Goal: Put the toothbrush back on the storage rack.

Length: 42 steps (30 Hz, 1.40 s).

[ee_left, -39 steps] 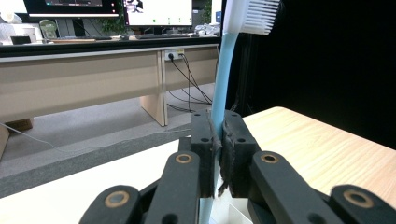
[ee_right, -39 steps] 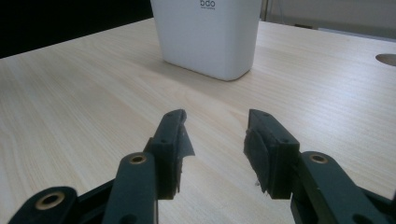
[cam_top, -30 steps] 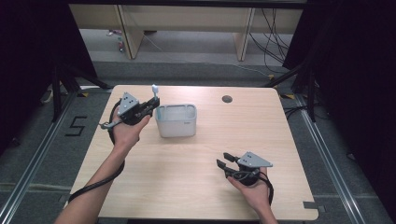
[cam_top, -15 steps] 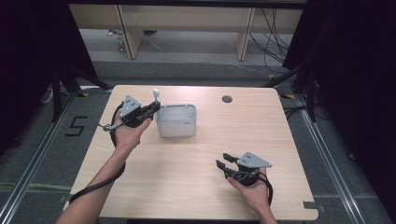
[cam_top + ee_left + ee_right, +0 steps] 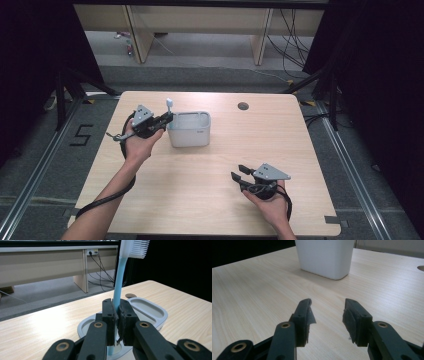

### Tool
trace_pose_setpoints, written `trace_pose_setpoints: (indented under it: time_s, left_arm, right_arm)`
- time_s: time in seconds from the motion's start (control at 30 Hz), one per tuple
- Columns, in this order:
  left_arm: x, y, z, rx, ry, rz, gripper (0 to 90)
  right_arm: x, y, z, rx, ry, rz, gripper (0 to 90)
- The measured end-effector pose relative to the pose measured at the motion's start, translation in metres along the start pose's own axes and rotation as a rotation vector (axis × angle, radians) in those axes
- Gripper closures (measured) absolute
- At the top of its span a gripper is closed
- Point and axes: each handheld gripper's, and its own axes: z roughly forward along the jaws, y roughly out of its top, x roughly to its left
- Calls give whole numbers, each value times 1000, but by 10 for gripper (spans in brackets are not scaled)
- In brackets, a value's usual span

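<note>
Toothbrush held upright at the holder

The left gripper (image 5: 116, 315) has its jaws clamped on the blue toothbrush (image 5: 119, 277), upright over the white holder (image 5: 189, 129)'s left end; the right gripper (image 5: 328, 312) rests on the surface (image 5: 210, 175), jaws apart.

Toothbrush (image 5: 170, 106) upright beside white holder (image 5: 190, 129)

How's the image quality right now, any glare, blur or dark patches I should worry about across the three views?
High view: even light on the table, surroundings black, soft overall. Left gripper view: the toothbrush handle is sharp, its bristles cut off by the top edge, and glare whitens the tabletop at left. Right gripper view: the white holder is slightly soft; the right gripper is crisp.
</note>
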Motion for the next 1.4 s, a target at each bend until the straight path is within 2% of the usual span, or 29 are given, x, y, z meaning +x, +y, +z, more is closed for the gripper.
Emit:
trace_pose_setpoints:
  time_s: [0.13,0.2,0.27,0.5,0.63,0.67,0.7,0.8,0.83,0.97,1.0,1.03,1.07,1.1,1.13,1.23,1.33,1.4]
  left_arm:
    - [1,-2,1,14,1,-5,840]
    - [1,-2,2,23,2,-8,840]
    - [1,-3,3,29,4,-12,840]
    - [1,-5,4,50,7,-19,840]
    - [1,-7,6,64,6,-31,840]
    - [1,-7,6,70,5,-28,840]
    - [1,-8,6,75,6,-35,840]
    - [2,-9,7,84,7,-40,840]
    - [2,-9,8,90,8,-39,840]
    - [2,-11,9,104,4,-45,839]
    - [2,-11,10,108,4,-46,839]
    - [2,-12,10,107,5,-48,839]
    - [2,-12,11,109,5,-48,839]
    - [2,-13,11,113,7,-48,839]
    - [2,-14,12,119,8,-50,839]
    - [2,-15,12,127,10,-52,839]
    - [3,-15,13,134,13,-54,839]
    - [3,-16,13,138,13,-54,839]
  right_arm:
    - [-1,0,-1,4,-12,-18,574]
    - [1,0,-1,20,-2,11,574]
    - [-1,0,-1,11,-9,-17,574]
    - [-1,0,-1,12,-11,-15,573]
    - [0,0,-1,11,-5,-2,573]
    - [1,-1,-1,23,5,16,573]
    - [0,-1,-1,15,-7,-5,573]
    - [-1,-1,-1,7,-12,-12,572]
    - [1,-1,-1,13,-1,11,573]
    - [1,-2,1,0,13,16,572]
    - [0,-1,0,6,-7,-6,572]
    - [2,-2,1,10,19,29,572]
    - [2,-2,1,10,19,29,572]
    - [1,-2,0,2,2,4,572]
    - [2,-2,1,1,4,24,572]
    - [3,-2,0,14,14,43,572]
    - [2,-2,0,0,4,23,572]
    - [3,-2,0,12,13,40,572]
